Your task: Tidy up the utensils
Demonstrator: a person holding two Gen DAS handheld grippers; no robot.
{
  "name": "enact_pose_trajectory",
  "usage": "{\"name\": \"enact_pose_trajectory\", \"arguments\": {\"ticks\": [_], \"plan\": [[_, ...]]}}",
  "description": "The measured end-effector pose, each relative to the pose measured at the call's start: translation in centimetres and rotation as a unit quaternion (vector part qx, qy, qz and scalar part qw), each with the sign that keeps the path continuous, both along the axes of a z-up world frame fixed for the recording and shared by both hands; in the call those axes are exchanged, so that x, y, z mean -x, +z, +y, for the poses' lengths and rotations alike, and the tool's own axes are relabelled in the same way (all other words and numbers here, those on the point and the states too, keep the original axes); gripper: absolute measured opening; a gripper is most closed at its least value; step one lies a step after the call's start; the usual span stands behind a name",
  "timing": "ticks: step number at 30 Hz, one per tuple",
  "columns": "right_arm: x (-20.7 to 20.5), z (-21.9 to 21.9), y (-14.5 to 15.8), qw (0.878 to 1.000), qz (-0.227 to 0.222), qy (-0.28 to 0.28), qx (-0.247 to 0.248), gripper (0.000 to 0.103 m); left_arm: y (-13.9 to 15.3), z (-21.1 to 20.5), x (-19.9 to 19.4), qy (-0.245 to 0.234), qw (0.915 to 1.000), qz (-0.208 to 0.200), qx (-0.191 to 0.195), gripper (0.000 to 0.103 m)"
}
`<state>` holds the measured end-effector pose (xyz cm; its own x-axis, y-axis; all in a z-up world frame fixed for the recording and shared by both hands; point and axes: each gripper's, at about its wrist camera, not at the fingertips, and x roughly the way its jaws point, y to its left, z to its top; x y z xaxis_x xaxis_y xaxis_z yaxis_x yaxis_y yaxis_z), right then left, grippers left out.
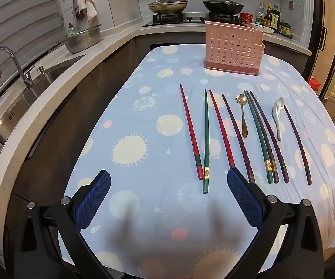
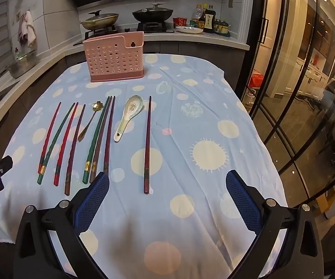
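The bench [image 2: 214, 116] is carrying everything, with the pink holder [image 2: 114, 57] standing at twelve o'clock, its inside hidden. Chopsticks [image 2: 70, 144] and two spoons are lying in a row below it. Both grippers are hovering with fingers wide, holding nothing: left gripper [image 1: 168, 200], right gripper [image 2: 167, 201]. The lone chopstick [image 2: 147, 146] looks easiest; pinching near its thick end should be steadiest.

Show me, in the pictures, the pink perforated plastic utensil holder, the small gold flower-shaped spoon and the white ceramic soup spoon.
pink perforated plastic utensil holder [image 2: 113, 58]: right wrist view, front wall.
small gold flower-shaped spoon [image 1: 240, 99]: left wrist view, bowl.
white ceramic soup spoon [image 2: 133, 104]: right wrist view, bowl.
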<state>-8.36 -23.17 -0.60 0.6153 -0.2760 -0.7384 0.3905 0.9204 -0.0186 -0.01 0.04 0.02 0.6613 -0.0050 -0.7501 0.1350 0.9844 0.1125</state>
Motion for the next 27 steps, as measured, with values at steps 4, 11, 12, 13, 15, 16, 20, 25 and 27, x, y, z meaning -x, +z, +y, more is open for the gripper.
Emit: {"name": "enact_pose_trajectory", "arguments": {"ticks": [4,11,12,13,15,16,20,25,27], "plan": [[0.1,-0.1,0.0,1.0,-0.001,0.0,0.003,0.096,0.0,0.0,0.0,-0.003,1.0,0.002,0.002,0.096],[0.1,-0.1,-0.2,1.0,0.0,-0.001,0.002,0.096,0.1,-0.1,0.2,-0.003,1.0,-0.001,0.001,0.096],[0.1,0.0,-0.2,1.0,0.0,-0.001,0.003,0.096,0.1,-0.2,0.3,-0.004,1.0,-0.001,0.001,0.096],[0.0,0.0,-0.2,1.0,0.0,-0.001,0.003,0.096,0.1,-0.2,0.3,-0.005,1.0,-0.001,0.001,0.096],[0.0,0.2,-0.2,1.0,-0.001,-0.001,0.003,0.096,0.2,-0.3,0.5,-0.007,1.0,-0.002,0.001,0.096],[0.2,0.1,0.0,1.0,-0.002,-0.001,0.003,0.096,0.3,-0.1,0.2,-0.008,1.0,0.0,0.002,0.096],[0.7,-0.4,0.3,1.0,-0.003,-0.003,0.004,0.096,0.6,-0.6,0.6,-0.009,1.0,-0.003,0.0,0.096],[0.7,-0.3,0.1,1.0,-0.006,-0.003,0.002,0.096,1.0,-0.6,1.0,-0.011,0.9999,-0.005,-0.001,0.096],[0.7,-0.3,0.1,1.0,-0.007,-0.003,0.003,0.096,1.2,-0.7,1.1,-0.011,0.9999,-0.007,0.0,0.096]]}}
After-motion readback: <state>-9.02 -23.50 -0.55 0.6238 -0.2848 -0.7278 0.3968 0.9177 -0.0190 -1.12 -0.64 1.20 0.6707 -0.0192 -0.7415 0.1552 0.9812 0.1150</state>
